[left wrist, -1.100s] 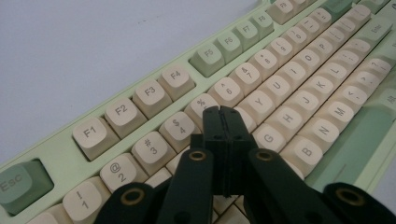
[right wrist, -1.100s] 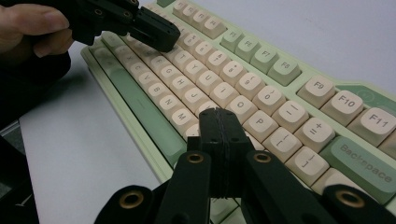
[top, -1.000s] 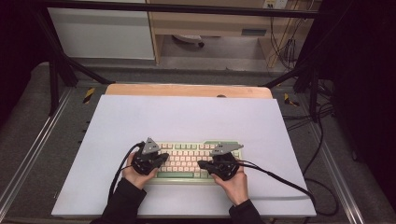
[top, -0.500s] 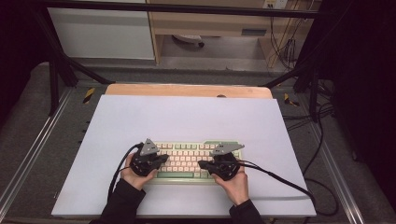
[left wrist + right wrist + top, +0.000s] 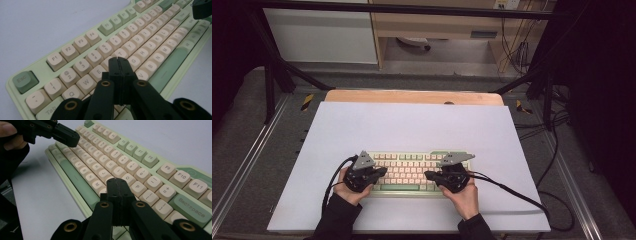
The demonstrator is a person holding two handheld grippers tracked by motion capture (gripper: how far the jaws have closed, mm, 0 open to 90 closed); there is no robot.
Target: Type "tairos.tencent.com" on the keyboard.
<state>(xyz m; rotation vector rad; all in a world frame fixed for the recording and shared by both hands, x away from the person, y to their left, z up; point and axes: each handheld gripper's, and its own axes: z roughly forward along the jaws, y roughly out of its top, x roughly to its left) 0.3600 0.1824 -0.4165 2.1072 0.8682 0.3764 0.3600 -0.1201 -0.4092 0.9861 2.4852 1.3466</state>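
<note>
1. Judging from where both tools sit, we take the step in hand to be pressing keys on the keyboard, which lies on the white desk at its near middle, long side running left to right.
2. We hold the left gripper with its jaws pressed together and empty, the joined tip standing over the letter rows around R and F; whether it touches a key we cannot tell.
3. We hold the right gripper the same way, jaws closed on nothing, the tip over the keys just near of O and P.
4. To do this well, we would keep the jaws closed so they act as one blunt finger, come straight down on the middle of a single cap, and lift clear before moving sideways, since a slanted push could catch a neighbouring key.
5. We would also press lightly: the keyboard is loose on the smooth desk and may slide.
6. From the high view we get the layout: the left hand and right hand at the keyboard's two ends, cables trailing off near and right.
7. From the gripper views we get what the high view cannot give: legible legends such as the Esc key and the Backspace key, and the closed seam of the jaws.
</note>
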